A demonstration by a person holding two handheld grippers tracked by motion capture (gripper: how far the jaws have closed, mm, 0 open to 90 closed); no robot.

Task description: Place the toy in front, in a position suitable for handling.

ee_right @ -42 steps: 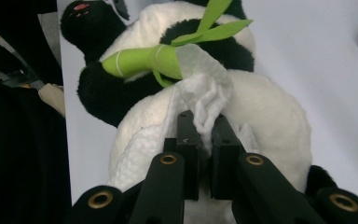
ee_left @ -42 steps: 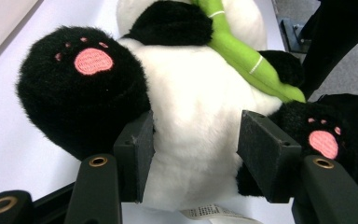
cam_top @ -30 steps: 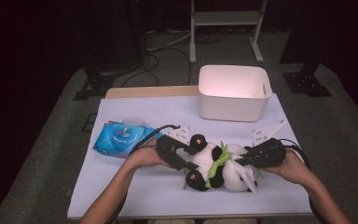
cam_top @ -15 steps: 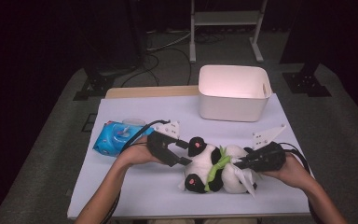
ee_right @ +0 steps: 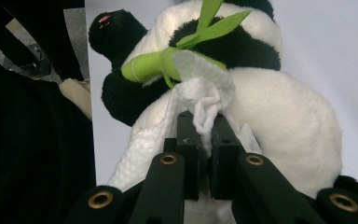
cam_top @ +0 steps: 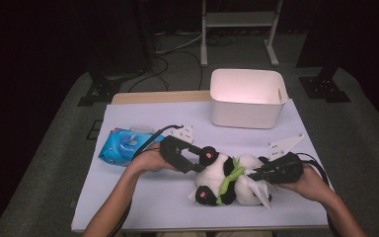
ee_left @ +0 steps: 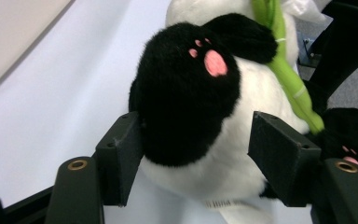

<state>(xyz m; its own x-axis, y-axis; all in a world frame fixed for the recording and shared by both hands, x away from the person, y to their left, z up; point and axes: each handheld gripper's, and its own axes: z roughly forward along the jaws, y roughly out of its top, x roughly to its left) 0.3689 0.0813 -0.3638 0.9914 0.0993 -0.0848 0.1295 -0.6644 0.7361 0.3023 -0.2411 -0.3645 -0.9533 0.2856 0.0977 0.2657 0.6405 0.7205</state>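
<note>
Plush panda's black paw (ee_left: 186,93) between parted fingers (ee_left: 119,156)

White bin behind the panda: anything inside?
The white bin shows bare inner walls on the far and side faces in the high view. Its near wall hides the floor along the front, so contents there cannot be seen.

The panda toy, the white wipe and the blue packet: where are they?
panda toy (ee_left: 186,93), left gripper view, black paw.
white wipe (ee_right: 200,95), right gripper view, crumpled top.
blue packet (cam_top: 121,146), high view, its middle.

Fuzzy plush panda (ee_left: 186,107); crinkled, soft wipe (ee_right: 200,100), probably paper; glossy plastic packet (cam_top: 126,146); matt table (cam_top: 143,197).
</note>
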